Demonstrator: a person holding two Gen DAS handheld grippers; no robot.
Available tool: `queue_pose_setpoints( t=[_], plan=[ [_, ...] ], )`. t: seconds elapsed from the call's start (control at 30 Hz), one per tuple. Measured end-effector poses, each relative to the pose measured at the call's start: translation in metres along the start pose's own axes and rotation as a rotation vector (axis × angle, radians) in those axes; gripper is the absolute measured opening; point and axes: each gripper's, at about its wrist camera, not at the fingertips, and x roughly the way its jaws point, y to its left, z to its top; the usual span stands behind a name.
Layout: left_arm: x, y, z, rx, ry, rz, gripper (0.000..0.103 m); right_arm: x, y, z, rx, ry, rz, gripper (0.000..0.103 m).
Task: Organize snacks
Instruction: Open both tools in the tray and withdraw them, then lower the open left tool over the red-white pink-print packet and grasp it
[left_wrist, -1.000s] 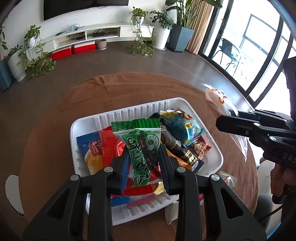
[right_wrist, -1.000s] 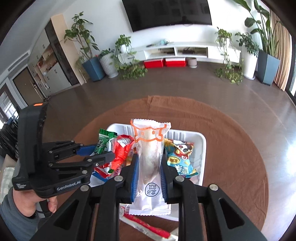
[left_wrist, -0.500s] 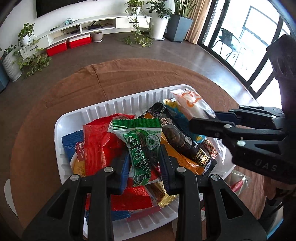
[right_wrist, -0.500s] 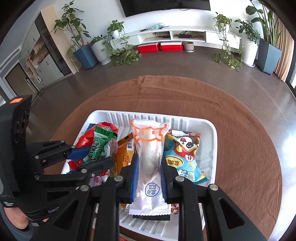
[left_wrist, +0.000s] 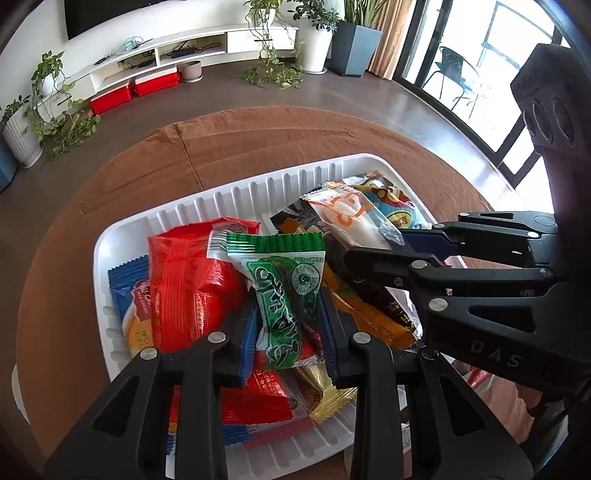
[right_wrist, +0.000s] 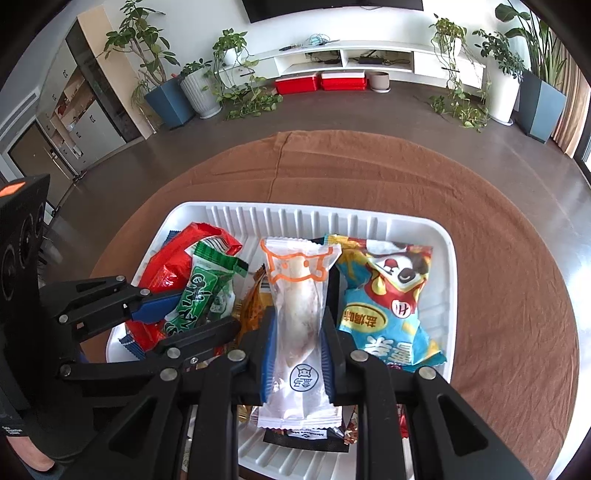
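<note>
A white ribbed tray (left_wrist: 258, 192) (right_wrist: 369, 221) on a brown-clothed round table holds several snack packs. My left gripper (left_wrist: 288, 317) is shut on a green packet (left_wrist: 284, 291) (right_wrist: 201, 295), held just above the red bag (left_wrist: 184, 277) in the tray's left half. My right gripper (right_wrist: 295, 332) is shut on a clear white packet with an orange cartoon outline (right_wrist: 297, 302) (left_wrist: 351, 221), hanging over the tray's middle beside a blue panda bag (right_wrist: 388, 302). Each gripper shows in the other's view: the right gripper (left_wrist: 391, 247) and the left gripper (right_wrist: 192, 314).
The brown tablecloth (right_wrist: 369, 166) (left_wrist: 277, 140) surrounds the tray. More wrapped snacks lie on the cloth at the tray's near edge (left_wrist: 476, 380). A hand (right_wrist: 33, 456) holds the left gripper's handle. Potted plants and a low white shelf stand across the dark floor.
Both grippers sank toward the tray, carrying their packets; the tray now looms larger in both views. The right gripper came in over the tray beside the left one.
</note>
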Motion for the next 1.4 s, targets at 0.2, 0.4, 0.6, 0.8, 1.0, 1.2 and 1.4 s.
queue_pose_setpoints(
  t=[0.2,0.4,0.6,0.8,1.0,1.2,1.4],
  plan=[
    [0.01,0.003,0.0,-0.005,-0.007,-0.007,0.028,0.007,-0.007,-0.004,0.022,0.005,0.008,0.024],
    [0.013,0.003,0.001,0.009,-0.008,0.003,0.029,0.009,-0.013,-0.006,0.039,0.024,0.018,0.031],
    [0.004,-0.004,-0.002,0.02,-0.027,0.004,0.046,-0.005,-0.011,-0.009,0.027,-0.01,0.027,0.04],
    [-0.014,-0.017,-0.005,0.048,-0.053,0.013,0.062,-0.037,-0.009,-0.013,0.018,-0.071,0.033,0.053],
    [-0.052,-0.019,-0.025,0.027,-0.107,-0.017,0.091,-0.089,-0.016,-0.045,0.031,-0.164,0.075,0.074],
    [-0.09,-0.015,-0.083,-0.052,-0.149,-0.061,0.103,-0.117,-0.013,-0.098,-0.07,-0.176,0.091,0.081],
    [-0.111,-0.029,-0.17,-0.146,-0.169,-0.054,0.103,-0.112,0.004,-0.15,-0.188,-0.11,0.066,0.081]
  ],
)
